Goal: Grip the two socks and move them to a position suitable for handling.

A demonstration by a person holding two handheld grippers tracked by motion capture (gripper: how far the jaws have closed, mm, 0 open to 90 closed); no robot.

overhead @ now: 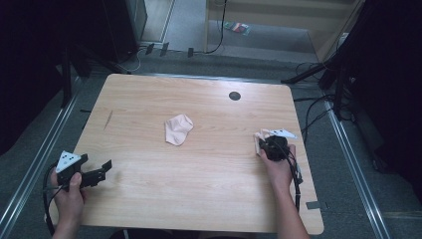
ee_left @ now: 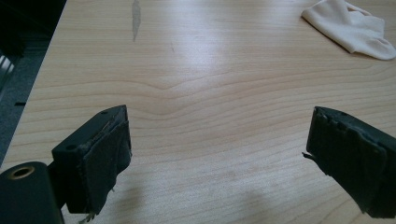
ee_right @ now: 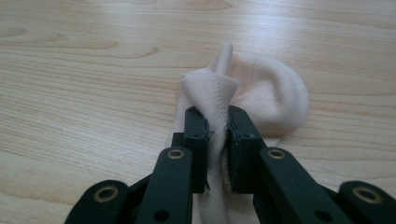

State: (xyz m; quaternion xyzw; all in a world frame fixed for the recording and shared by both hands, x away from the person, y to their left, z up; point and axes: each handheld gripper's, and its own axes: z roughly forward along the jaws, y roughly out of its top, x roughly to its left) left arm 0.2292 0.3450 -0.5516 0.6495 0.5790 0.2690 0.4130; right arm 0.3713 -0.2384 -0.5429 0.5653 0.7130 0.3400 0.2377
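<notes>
Sock (ee_right: 261,88) at right of frame is pinched in the right tool (ee_right: 217,135), likely for lifting; left tool (ee_left: 219,140) gapes, idle.

Pale pink sock (ee_right: 261,93) in blk right claw (ee_right: 217,140), 2nd pink sock (overhead: 178,129), light wood-grain table (overhead: 199,174)

Smooth pale wood-grain table (overhead: 199,169), soft knit cloth sock (ee_right: 275,93), matt black fingers (ee_right: 196,140).
</notes>
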